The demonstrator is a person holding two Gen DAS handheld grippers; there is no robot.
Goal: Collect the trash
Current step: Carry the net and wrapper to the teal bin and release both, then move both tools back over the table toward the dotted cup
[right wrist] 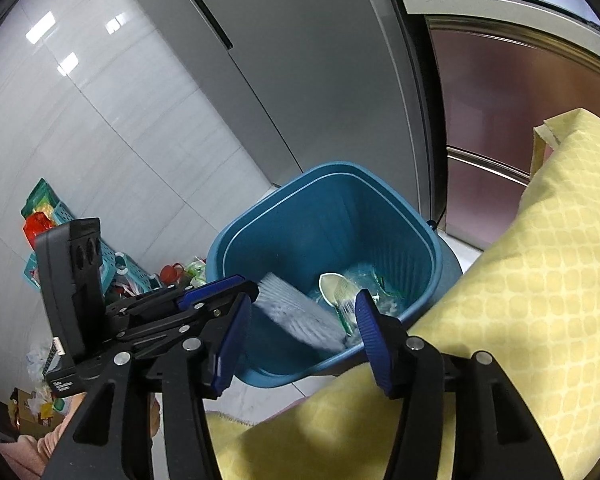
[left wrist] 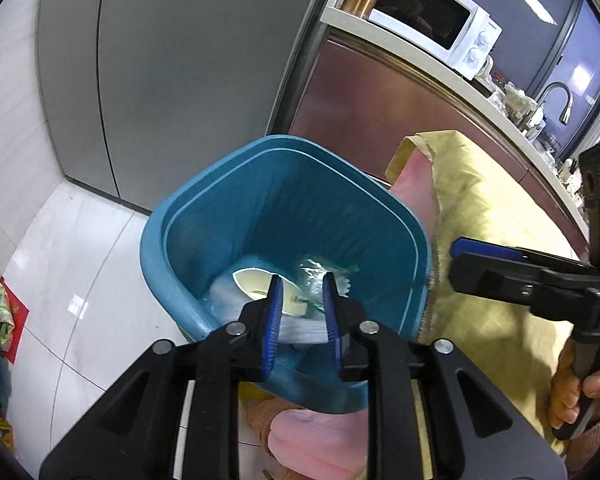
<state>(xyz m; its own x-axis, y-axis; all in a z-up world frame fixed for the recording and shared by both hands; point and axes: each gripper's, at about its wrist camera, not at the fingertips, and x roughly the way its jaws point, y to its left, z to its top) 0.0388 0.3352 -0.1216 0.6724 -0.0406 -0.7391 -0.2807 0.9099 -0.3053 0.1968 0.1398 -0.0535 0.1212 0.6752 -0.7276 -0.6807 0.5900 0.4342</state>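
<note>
A blue plastic bin (left wrist: 220, 216) stands on the floor and also shows in the right wrist view (right wrist: 284, 216). Inside lie a paper cup (left wrist: 252, 284), clear plastic wrappers (left wrist: 320, 276) and a pale ribbed piece of trash (right wrist: 296, 312), blurred as if falling. My left gripper (left wrist: 300, 308) is over the bin's near rim, jaws apart with nothing clamped. It also shows in the right wrist view (right wrist: 216, 292). My right gripper (right wrist: 300, 320) is open and empty over the bin's near edge. It shows from the side in the left wrist view (left wrist: 464, 260).
A grey fridge (left wrist: 160, 60) stands behind the bin. A yellow quilted cloth (right wrist: 520, 280) lies to the right. Baskets and loose litter (right wrist: 52, 216) sit by the wall on the left. A counter with a microwave (left wrist: 432, 20) runs at the right.
</note>
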